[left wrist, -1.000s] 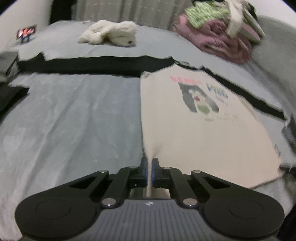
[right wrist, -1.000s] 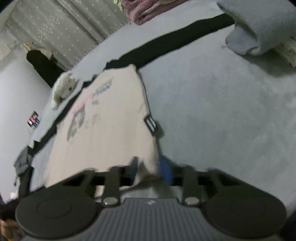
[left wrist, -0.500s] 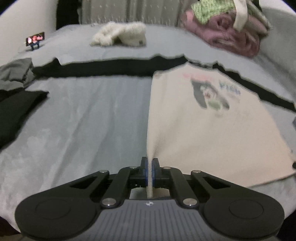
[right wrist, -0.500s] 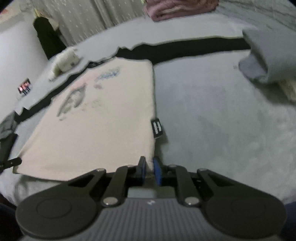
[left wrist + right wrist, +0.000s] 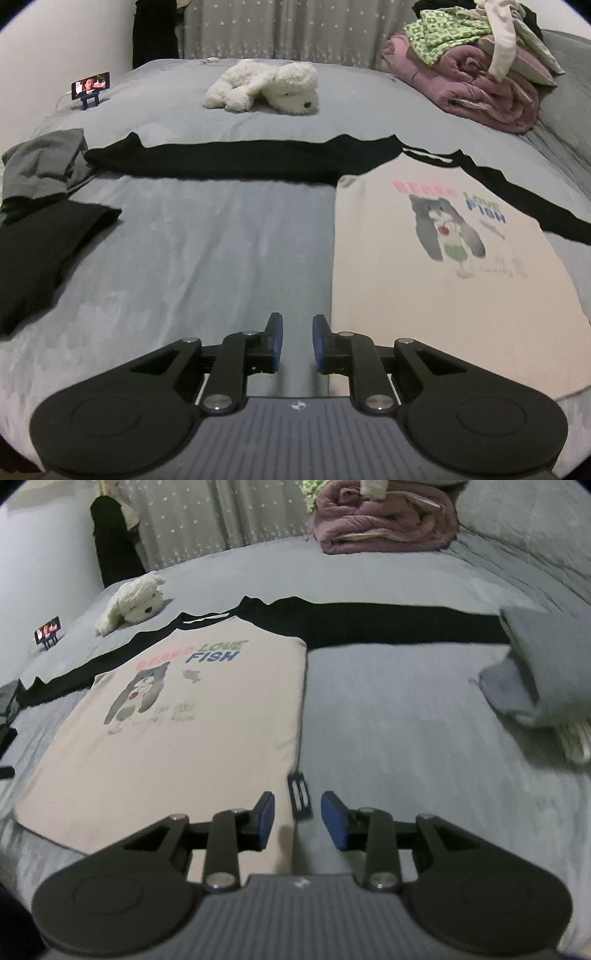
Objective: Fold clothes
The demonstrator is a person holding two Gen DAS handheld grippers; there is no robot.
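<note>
Left gripper jaws apart, nothing between them, just beside the near left hem corner of the shirt. Right gripper also spread, holding nothing, at the near right hem corner next to the black side tag.

Shirt lies flat, face up on the grey bed: cream body, bear print, "LOVE FISH" text, black raglan sleeves stretched out sideways. Fairly smooth.

Left of it a dark garment and a grey garment. Right, a folded grey piece. Farther back a white plush dog, a phone on a stand, and a pile of pink blanket and clothes.

Small print under the bear is unreadable; first word blurred.
</note>
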